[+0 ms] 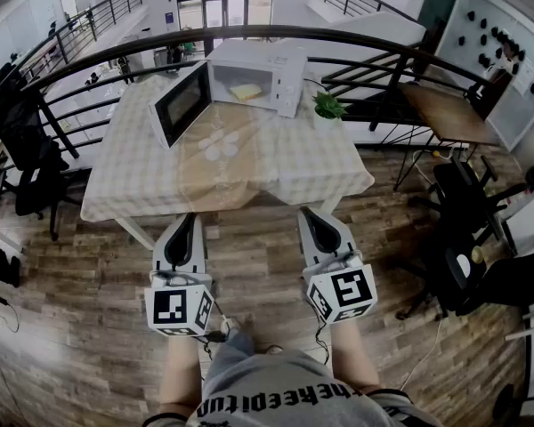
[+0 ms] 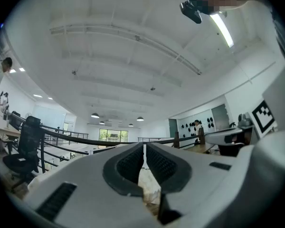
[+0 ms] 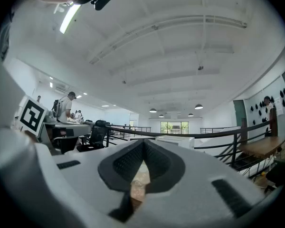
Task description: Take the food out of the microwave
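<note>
Looks like the very start, tbh: nothing has been reached for yet. The microwave (image 1: 254,74) is sat at the far side of the table (image 1: 151,176) with its door (image 1: 182,102) already swung wide open to the left, so the opening step can be counted as done. The food (image 1: 246,91), a yellowish slab, can be seen lying inside the microwave's cavity, untouched.

Both grippers are held low and well short of the microwave, on the near side of the table, close to the person's body. The left gripper (image 1: 188,218) is seen with its jaws pressed together and nothing caught between them, and the same is shown for the right gripper (image 1: 308,213): jaws closed, empty.

What's probably called for next: one gripper has to be carried forward over the table to the microwave's mouth, and its jaws spread before the food is met. The door side is to be kept clear of, since it juts out in front-left of the microwave. A small potted plant (image 1: 327,107) stands just right of the microwave, so a right-hand approach would need some care too.
</note>
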`<state>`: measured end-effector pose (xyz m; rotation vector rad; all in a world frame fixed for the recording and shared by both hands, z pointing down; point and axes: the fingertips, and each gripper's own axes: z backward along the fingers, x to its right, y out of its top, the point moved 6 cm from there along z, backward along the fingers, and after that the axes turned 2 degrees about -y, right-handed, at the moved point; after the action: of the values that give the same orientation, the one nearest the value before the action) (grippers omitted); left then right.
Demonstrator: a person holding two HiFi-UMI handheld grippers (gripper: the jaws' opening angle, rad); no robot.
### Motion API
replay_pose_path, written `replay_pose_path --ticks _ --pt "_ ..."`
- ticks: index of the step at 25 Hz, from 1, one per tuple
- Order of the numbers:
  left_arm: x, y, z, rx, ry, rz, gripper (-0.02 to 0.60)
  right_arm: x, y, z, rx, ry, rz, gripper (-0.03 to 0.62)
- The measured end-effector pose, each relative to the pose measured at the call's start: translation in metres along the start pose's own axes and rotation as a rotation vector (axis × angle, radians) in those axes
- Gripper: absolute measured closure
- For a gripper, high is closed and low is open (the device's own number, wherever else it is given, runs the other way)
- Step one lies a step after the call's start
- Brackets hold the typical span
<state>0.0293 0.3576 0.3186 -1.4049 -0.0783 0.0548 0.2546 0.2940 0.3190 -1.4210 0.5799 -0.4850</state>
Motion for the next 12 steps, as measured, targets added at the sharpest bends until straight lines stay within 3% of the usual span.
replay_pose_path --ticks 12 --pt "-0.020 0.004 -0.020 -0.015 -0.015 0.015 0.563 -0.005 0.001 -0.027 -0.007 -0.012 0.007 0.589"
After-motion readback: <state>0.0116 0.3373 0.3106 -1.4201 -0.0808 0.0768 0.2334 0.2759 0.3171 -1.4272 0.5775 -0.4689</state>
